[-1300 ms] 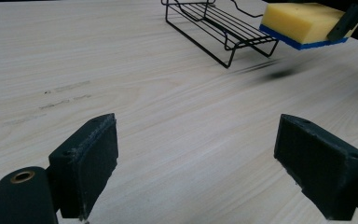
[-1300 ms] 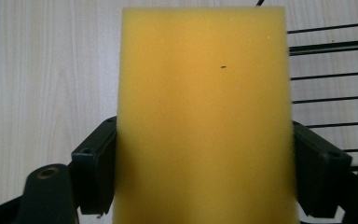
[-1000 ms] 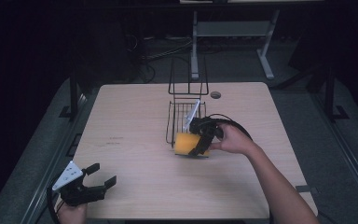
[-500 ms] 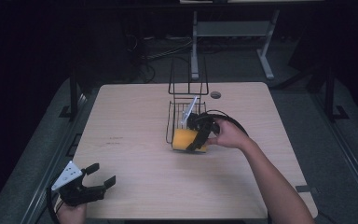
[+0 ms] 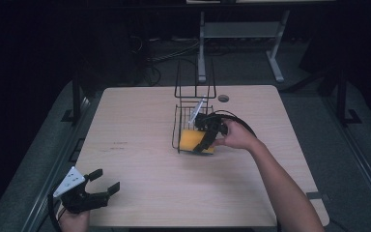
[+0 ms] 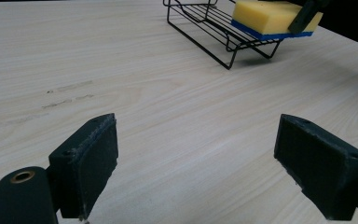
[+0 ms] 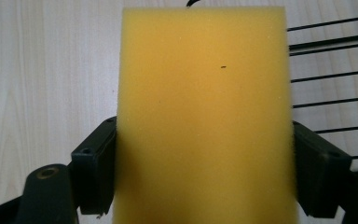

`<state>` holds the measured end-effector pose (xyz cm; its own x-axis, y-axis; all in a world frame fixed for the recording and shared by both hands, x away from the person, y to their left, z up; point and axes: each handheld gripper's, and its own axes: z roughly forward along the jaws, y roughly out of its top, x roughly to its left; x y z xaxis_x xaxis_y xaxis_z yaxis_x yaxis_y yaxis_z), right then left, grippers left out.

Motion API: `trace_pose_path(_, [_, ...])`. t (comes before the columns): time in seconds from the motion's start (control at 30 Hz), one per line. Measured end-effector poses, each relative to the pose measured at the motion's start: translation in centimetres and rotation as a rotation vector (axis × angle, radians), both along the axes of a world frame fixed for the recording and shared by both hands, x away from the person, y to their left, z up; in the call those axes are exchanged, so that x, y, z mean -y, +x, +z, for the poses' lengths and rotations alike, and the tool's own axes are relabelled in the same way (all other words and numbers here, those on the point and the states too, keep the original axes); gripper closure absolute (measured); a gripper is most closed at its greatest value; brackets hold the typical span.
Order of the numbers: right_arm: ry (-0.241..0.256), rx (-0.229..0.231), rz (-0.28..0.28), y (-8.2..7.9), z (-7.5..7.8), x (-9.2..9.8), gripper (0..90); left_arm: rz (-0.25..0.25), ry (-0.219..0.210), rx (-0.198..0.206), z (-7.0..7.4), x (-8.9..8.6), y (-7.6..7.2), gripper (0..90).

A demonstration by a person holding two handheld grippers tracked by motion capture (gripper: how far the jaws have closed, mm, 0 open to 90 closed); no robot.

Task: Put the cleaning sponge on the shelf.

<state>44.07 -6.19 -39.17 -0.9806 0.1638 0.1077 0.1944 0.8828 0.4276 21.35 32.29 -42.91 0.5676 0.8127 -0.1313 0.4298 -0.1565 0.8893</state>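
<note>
At the left, near the front corner of the wooden table (image 5: 140,121), our left gripper (image 5: 100,186) rests low in our hand with its jaws wide apart and nothing between them. In the left gripper view we see the two black pads (image 6: 87,161) with only bare table between, and far ahead the rack with the sponge on it.

Moving to the middle, there is the black wire rack (image 5: 186,121), a low tray with a tall wire back part. Something thin and pale leans inside it; we cannot tell what it is.

At the right side of the rack, our right gripper (image 5: 206,140) is clamped on the yellow sponge (image 5: 191,140) — the jaws press it from both sides, as the right gripper view shows clearly. The sponge (image 7: 205,112) has a blue layer underneath, visible from the left gripper view (image 6: 265,16). It lies on the front end of the rack, or just above the wires; we cannot say for sure if it already touches them.

We judge the work as nearly finished: the sponge is brought to the rack — what is left is to settle it fully on the wires, open the jaws, and pull the hand (image 5: 239,136) back.
</note>
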Motion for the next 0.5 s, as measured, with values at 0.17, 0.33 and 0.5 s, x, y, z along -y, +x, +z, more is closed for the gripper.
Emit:
trace_pose_path(0.17, [0.005, -0.003, -0.006, 0.3, 0.0, 0.2, 21.6, 0.001, 0.0, -0.001, 0.0, 0.0, 0.0, 12.8])
trace_pose_path(0.33, [-0.01, 0.003, -0.002, 0.8, 0.5, -0.2, 21.6, 0.0, -0.001, 0.0, 0.0, 0.0, 0.0, 12.9])
trace_pose_path(0.5, [-0.015, 0.004, -0.005, 1.3, 0.8, -0.5, 21.6, 0.001, -0.004, 0.0, 0.0, -0.1, 0.0, 12.9])
